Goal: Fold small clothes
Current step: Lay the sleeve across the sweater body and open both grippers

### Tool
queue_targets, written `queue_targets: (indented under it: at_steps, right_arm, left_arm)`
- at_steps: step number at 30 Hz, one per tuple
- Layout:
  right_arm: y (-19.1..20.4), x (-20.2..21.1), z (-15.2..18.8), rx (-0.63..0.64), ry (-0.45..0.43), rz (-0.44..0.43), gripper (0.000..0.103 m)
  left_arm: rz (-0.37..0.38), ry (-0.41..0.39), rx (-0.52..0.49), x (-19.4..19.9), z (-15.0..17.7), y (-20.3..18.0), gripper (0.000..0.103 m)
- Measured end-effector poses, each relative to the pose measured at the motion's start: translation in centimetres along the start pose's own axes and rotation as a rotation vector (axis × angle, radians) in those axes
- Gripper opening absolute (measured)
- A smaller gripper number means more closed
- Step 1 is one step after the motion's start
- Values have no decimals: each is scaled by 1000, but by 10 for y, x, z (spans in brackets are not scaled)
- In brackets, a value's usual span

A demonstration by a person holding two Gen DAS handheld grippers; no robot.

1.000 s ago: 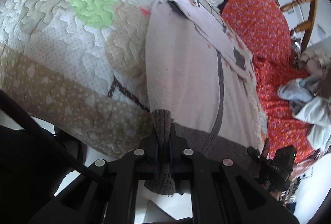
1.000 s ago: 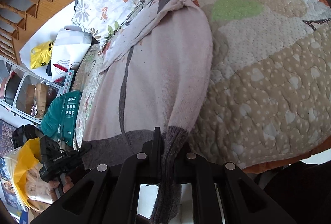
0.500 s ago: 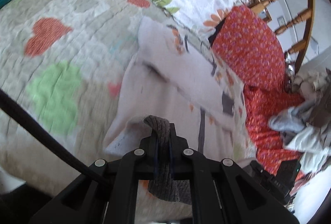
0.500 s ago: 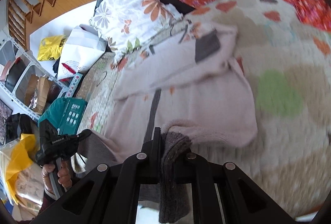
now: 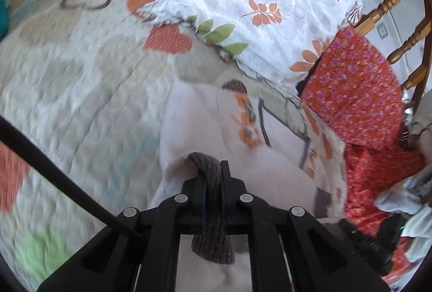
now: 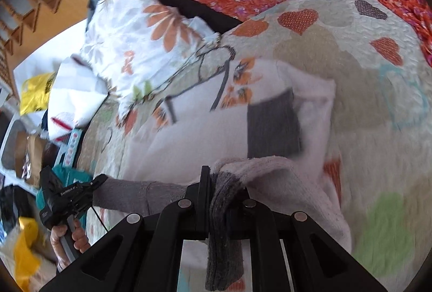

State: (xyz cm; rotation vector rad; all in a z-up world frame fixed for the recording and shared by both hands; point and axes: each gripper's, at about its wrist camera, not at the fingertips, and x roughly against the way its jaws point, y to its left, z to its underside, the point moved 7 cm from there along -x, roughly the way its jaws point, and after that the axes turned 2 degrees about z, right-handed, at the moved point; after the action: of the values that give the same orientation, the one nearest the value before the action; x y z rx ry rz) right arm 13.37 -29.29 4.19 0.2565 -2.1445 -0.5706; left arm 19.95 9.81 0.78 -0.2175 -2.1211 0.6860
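- Currently, left gripper [image 5: 213, 178]: jaws clamped on the grey hem [image 5: 213, 211] of the sweater [image 5: 194, 124].
- Right gripper [image 6: 224, 184]: clamped on the same hem.
- Sweater body lies ahead of both, on the quilt [image 5: 81, 76].

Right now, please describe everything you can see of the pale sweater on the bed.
The sweater is pale pink, fuzzy knit, with a dark grey ribbed hem, a grey cuff and an orange print. It lies on the quilt, near the floral pillow. Its hem is lifted and doubled over the body, pinched at both corners by the left gripper and the right gripper.
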Motion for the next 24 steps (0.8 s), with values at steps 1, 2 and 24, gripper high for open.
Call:
queue_targets:
  at_steps: [1, 2, 24]
  right_arm:
    - [-3, -5, -7, -11, -12, -17, 13]
    - [-7, -9, -17, -32, -40, -38, 13]
    - [24, -20, 13, 231, 31, 85, 41]
  left_arm:
    - [-1, -10, 5, -4, -6, 0, 8]
    - [6, -25, 28, -8, -14, 2, 11]
    - [-74, -32, -87, 14, 5, -10, 65]
